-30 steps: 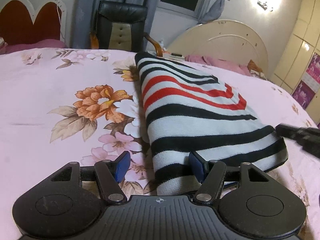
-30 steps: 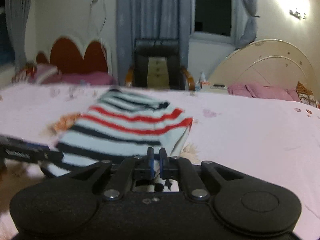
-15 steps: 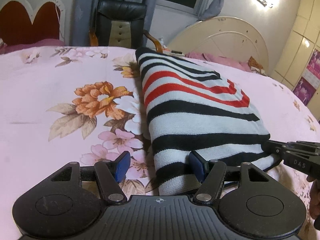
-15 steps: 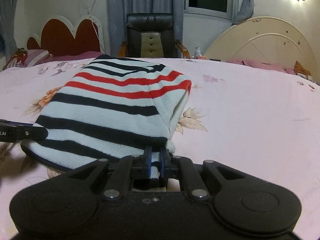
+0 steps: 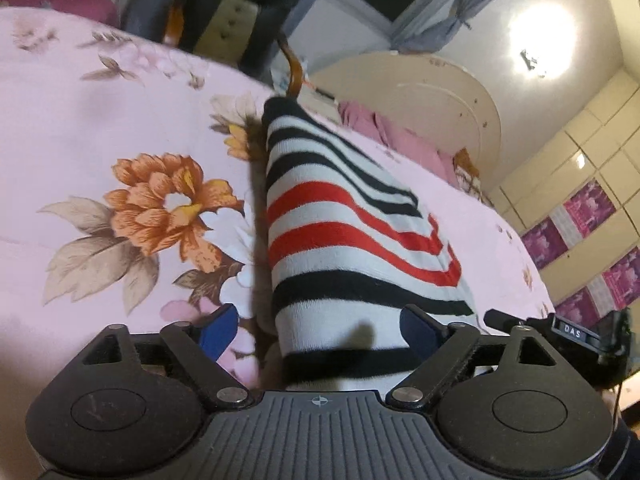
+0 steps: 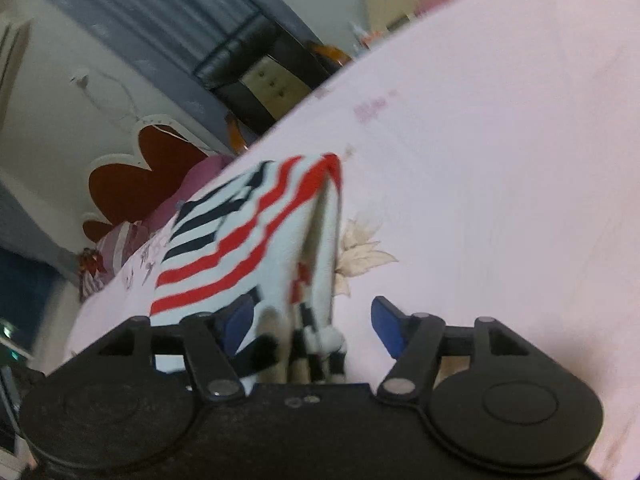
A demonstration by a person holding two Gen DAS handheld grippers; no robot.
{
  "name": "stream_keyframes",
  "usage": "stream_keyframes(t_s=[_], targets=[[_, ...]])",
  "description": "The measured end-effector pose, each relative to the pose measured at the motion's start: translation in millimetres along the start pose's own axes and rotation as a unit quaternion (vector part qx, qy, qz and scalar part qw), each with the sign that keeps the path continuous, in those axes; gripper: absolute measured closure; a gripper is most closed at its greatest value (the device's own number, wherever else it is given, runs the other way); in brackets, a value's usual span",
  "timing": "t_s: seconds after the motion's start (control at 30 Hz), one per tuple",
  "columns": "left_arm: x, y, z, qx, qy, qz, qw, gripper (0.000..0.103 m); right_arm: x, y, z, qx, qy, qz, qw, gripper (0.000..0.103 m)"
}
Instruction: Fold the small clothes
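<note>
A folded knit garment with white, black and red stripes lies on the pink floral bedsheet. My left gripper is open, its blue pads on either side of the garment's near left edge. My right gripper is open at the garment's near right corner, where the folded layers gape between the pads. The right gripper's black finger also shows in the left wrist view at the garment's right side.
A black leather chair stands behind the bed. A cream round headboard with pink pillows is at the back right, a red heart-shaped headboard at the back left. White cupboards line the right wall.
My right gripper has opened and let go of the garment's corner, and its view has tilted. The left gripper stays open and has pitched, with the garment closer between its pads.
</note>
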State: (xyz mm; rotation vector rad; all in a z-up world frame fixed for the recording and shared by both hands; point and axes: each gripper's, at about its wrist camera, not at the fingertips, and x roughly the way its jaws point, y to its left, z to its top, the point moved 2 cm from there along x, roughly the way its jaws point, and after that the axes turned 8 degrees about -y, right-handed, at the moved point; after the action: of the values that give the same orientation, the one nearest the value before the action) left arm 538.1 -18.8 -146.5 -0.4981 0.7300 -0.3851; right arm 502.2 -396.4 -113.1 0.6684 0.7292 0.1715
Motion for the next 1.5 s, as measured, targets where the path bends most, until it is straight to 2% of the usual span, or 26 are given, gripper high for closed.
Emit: stream_keyframes(t_s=[0.07,0.13,0.3,0.47,0.53,0.67,0.7,0.77,0.9,0.97,1.0,1.07,1.13,1.17,1.23,1.3,1.4,1.5], targets=[[12.6,2.0,3.7,-0.002,0.013,0.003,0.9999,0.028,10.6,-8.3,2.4,0.025,0.019,0.023,0.999,0.038],[23.2,4.4,6.6,-0.004,0.023,0.000,0.9997,0.028,19.6,-11.7,2.4,0.037,0.037,0.048,0.997,0.038],[44.8,6.6,15.2,-0.017,0.038,-0.020,0.9989,0.027,38.5,-9.2,4.5,0.016,0.060,0.068,0.996,0.036],[61.6,-6.4,21.4,0.016,0.047,-0.019,0.9986,0.027,57.5,0.2,13.7,-0.003,0.069,0.087,0.994,0.035],[66.5,-11.8,22.4,0.024,0.050,-0.016,0.9983,0.027,64.0,9.8,14.5,-0.030,0.069,0.085,0.994,0.034],[63.0,-7.7,23.1,0.024,0.053,-0.025,0.9980,0.028,57.8,34.0,8.5,-0.123,0.079,0.057,0.988,0.036],[61.6,-6.7,23.4,0.024,0.054,-0.027,0.9979,0.028,52.7,35.5,7.8,-0.135,0.081,0.051,0.986,0.039],[59.0,-5.7,25.0,0.026,0.057,-0.029,0.9976,0.028,37.1,30.1,8.5,-0.133,0.076,0.042,0.987,0.039],[57.9,-2.6,23.4,0.029,0.056,-0.035,0.9974,0.028,18.3,9.9,13.2,-0.100,0.076,0.030,0.992,0.027],[58.9,-1.6,23.5,0.025,0.054,-0.038,0.9975,0.028,25.3,2.0,13.1,-0.067,0.086,0.041,0.993,0.020],[59.8,-2.3,23.1,0.026,0.054,-0.038,0.9975,0.028,29.3,2.8,14.1,-0.055,0.087,0.055,0.993,0.013],[61.5,-5.2,23.0,0.031,0.054,-0.033,0.9975,0.028,40.2,10.4,13.7,-0.043,0.099,0.074,0.991,0.016],[62.8,-9.5,23.4,0.041,0.053,-0.026,0.9974,0.028,53.6,26.5,7.9,-0.075,0.097,0.073,0.990,0.027],[63.4,-11.5,23.1,0.047,0.052,-0.022,0.9973,0.030,56.8,31.6,6.7,-0.091,0.091,0.068,0.989,0.028],[62.5,-16.4,20.9,0.064,0.044,-0.016,0.9968,0.037,59.4,39.1,3.9,-0.114,0.080,0.049,0.989,0.049],[60.3,-22.5,18.0,0.081,0.035,-0.013,0.9961,0.043,57.3,37.8,3.0,-0.115,0.071,0.048,0.990,0.058],[55.4,-30.3,17.8,0.099,0.024,-0.006,0.9948,0.049,53.9,33.3,2.5,-0.110,0.059,0.049,0.991,0.063],[44.6,-36.4,19.9,0.113,0.011,-0.008,0.9935,0.052,50.0,46.8,0.8,-0.139,0.043,0.038,0.989,0.067]])
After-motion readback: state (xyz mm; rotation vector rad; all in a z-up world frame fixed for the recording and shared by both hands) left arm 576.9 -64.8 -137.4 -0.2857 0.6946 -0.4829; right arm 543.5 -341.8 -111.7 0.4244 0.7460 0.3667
